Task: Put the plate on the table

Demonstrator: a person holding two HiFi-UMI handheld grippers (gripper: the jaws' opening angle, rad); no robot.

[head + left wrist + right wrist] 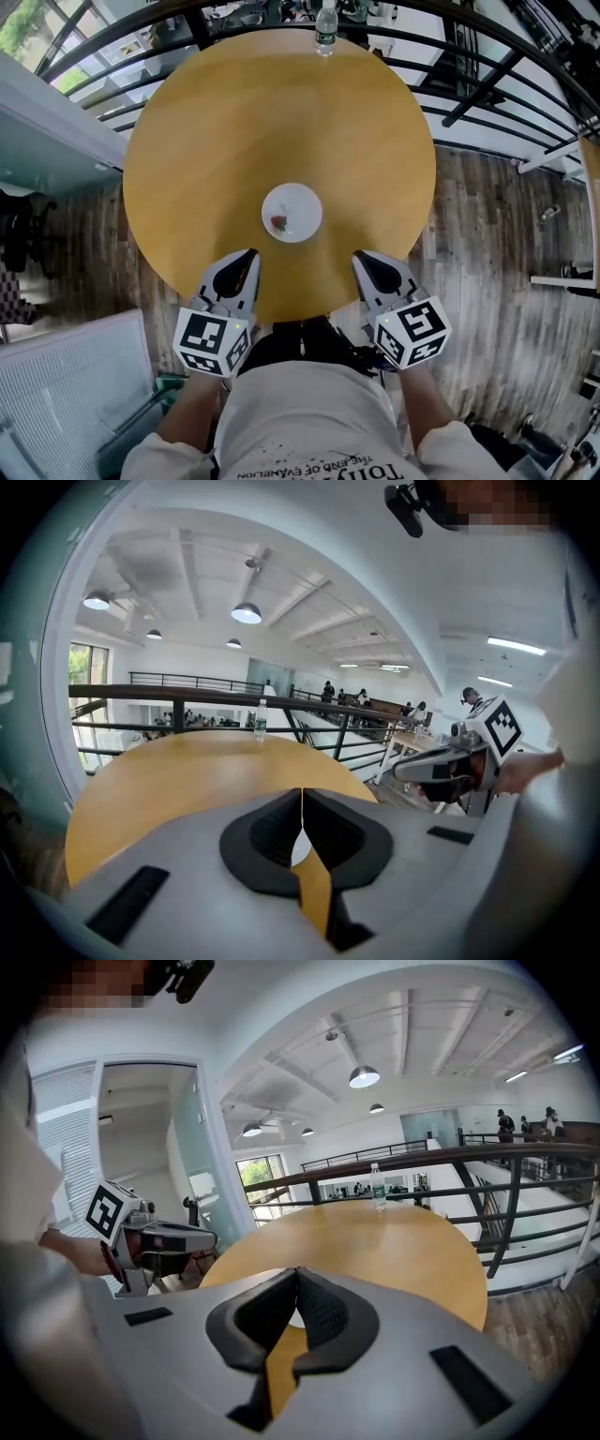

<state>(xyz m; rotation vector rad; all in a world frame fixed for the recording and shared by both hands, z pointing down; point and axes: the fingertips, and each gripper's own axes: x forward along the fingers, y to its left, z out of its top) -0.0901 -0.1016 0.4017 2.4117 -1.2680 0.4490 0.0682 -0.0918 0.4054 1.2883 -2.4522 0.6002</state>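
In the left gripper view my left fingers [267,836], pressed together, hide nearly all of the plate [298,851]; only a white sliver shows below where they meet; in the right gripper view my right fingers [323,1312], also together, cover it the same way; in the head view a small reddish bit [279,222] lies on the plate, too small to tell what it is; the bottle [325,28] at the table's [216,141] far edge is cut off at the top edge; the distant people [328,690] are too small to make out.
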